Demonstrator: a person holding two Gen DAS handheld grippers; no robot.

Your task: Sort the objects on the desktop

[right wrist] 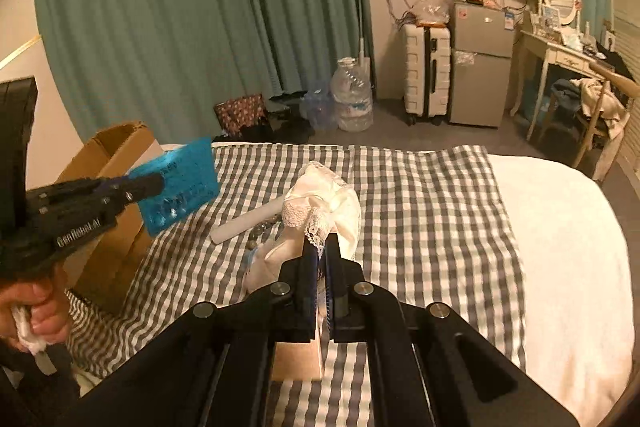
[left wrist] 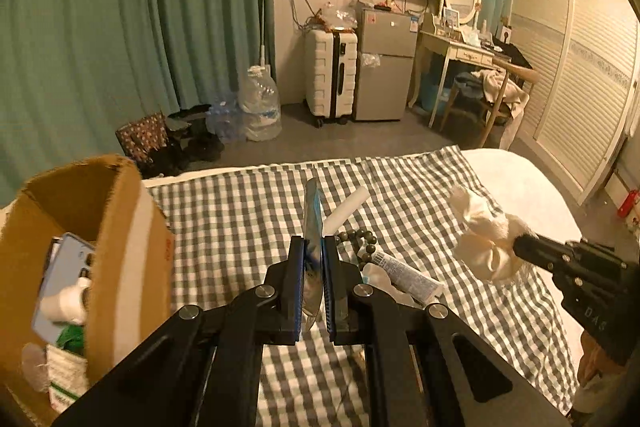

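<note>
Left wrist view: the box (left wrist: 132,227) stands at the left edge of the bed (left wrist: 520,183) and already holds a phone (left wrist: 64,279), a small white bottle (left wrist: 66,305) and some green and white packets, so part of the sorting looks done. Left on the checked cloth (left wrist: 240,211) are a white stick (left wrist: 346,209), a bead string (left wrist: 360,243) and a tube (left wrist: 408,277), lying close together near the middle. A low tan block (right wrist: 298,361) also sits on the cloth right under the right tool in its own view.

Two items are in the air. The left tool (left wrist: 314,263) is pressed nearly together on a thin blue packet (left wrist: 313,215), which stands edge-on between its pads; from the right wrist the packet (right wrist: 176,185) shows flat-on, held just beside the box. The right tool (right wrist: 322,259) is squeezed tight on a cream lace cloth (right wrist: 320,203), which bunches up past its tips and hangs clear of the bed.

I judge that the task is roughly midway: both held items still need to go into the box, then the stick, beads and tube.
</note>
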